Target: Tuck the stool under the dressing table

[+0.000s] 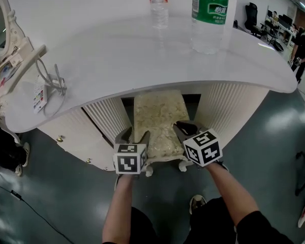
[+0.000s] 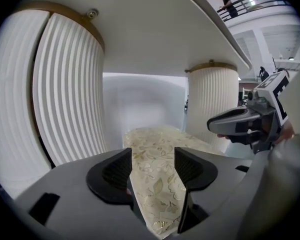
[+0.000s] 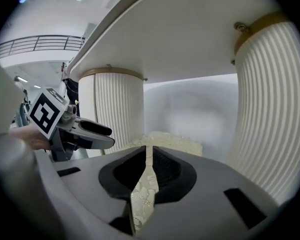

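The stool point(image 1: 160, 123), with a cream floral cushion, stands partly inside the knee gap of the white dressing table point(image 1: 142, 60); its near end sticks out toward me. My left gripper point(image 1: 137, 139) is at the stool's near left corner. In the left gripper view the left gripper point(image 2: 152, 166) is shut on the cushion point(image 2: 155, 139), which fills the gap between the jaws. My right gripper point(image 1: 183, 131) is at the near right corner. In the right gripper view the right gripper point(image 3: 148, 164) is shut on a thin edge of the cushion point(image 3: 170, 141).
Fluted white pedestals point(image 1: 109, 118) point(image 1: 234, 111) flank the gap on both sides. Two water bottles point(image 1: 209, 14) point(image 1: 159, 6) stand on the tabletop, with a mirror point(image 1: 0, 24) and a cable point(image 1: 53, 80) at the left. My shoe point(image 1: 195, 203) is on the grey floor below.
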Tool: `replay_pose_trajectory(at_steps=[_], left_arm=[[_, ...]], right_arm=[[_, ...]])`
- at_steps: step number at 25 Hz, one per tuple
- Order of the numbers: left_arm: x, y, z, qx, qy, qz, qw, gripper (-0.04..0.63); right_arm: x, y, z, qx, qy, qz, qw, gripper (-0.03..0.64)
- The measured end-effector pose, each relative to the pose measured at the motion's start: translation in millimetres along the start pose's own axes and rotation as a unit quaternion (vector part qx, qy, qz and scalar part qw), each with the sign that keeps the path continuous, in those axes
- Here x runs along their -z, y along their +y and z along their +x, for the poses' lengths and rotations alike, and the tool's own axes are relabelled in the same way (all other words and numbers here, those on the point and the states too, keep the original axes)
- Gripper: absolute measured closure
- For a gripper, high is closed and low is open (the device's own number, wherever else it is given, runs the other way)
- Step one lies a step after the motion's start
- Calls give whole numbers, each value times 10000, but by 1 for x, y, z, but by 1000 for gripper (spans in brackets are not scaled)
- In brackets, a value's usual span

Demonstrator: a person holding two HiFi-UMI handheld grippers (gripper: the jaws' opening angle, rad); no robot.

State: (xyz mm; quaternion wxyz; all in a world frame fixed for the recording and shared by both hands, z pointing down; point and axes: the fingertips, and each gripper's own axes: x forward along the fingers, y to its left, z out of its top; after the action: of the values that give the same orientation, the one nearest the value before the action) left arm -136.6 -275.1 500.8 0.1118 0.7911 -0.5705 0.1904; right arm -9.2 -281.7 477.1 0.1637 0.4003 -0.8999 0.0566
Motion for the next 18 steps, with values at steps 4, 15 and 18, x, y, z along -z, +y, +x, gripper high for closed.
replay_pose_trajectory(at_steps=[4,15,18], left_arm=[[-3,-5,-13,0,-188,29,9998,368],[-12,-36,-41,188,-542,140,9983,442],[-20,-44,-53,213,-709,107,9972,463]], right_arm=[[-3,19,-2,-138,18,-137,9998,581],[-24,63,-20,-463,-242,-303,9982,595],[-25,71,-27,-486,-271,-317,9979,597]])
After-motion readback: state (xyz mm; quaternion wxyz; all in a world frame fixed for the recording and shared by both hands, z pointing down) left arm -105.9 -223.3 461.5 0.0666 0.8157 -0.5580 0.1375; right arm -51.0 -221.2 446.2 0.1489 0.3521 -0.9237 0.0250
